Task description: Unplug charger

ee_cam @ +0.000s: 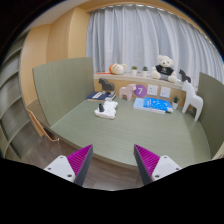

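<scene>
A white charger-like block (105, 108) with a dark cable sits on the far part of a green table (110, 135), well beyond my fingers. My gripper (113, 160) is open and empty, its two magenta pads (79, 158) spread wide above the table's near edge. Nothing stands between the fingers. Whether the charger is plugged into something cannot be told from here.
Green partition panels (62, 80) stand at the table's left and right. A shelf at the back holds a plush toy (166, 67), a purple box (140, 91) and small items. A blue-white object (152, 104) lies on the table. A white chair (190, 100) stands at the right; curtains behind.
</scene>
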`<state>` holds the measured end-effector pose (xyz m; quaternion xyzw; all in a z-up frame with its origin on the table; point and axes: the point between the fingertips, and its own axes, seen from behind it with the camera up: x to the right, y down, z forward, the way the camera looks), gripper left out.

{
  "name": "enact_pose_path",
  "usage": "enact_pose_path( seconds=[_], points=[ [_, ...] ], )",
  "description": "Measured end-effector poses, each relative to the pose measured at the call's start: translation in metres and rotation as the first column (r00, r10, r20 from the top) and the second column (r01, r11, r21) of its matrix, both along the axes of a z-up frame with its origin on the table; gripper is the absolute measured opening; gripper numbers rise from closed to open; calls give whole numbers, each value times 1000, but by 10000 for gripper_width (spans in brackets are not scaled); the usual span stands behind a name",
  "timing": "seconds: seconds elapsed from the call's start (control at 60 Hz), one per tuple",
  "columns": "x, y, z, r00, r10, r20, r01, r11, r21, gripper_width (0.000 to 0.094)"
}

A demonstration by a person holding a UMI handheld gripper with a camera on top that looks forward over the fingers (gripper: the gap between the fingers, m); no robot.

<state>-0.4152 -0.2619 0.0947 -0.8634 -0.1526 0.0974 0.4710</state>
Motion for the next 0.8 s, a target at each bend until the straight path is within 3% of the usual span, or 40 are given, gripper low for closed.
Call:
enact_pose_path(
  seconds=[0.233, 0.467, 0.617, 0.7, 0.75, 0.8],
  points=[
    [-98, 97, -56, 997, -77, -30, 75, 996, -44, 829],
    [-169, 234, -80, 985, -169, -24, 169, 985, -25, 791],
    [-186, 292, -95, 976, -220, 0, 220, 975, -16, 642],
    [-190, 309, -101, 969, -246, 1, 246, 969, -16, 476],
    [-189, 317, -98, 963, -269, -28, 269, 963, 7, 233],
    [-188, 319, -100, 960, -280, -30, 280, 960, 6, 201]
  ],
)
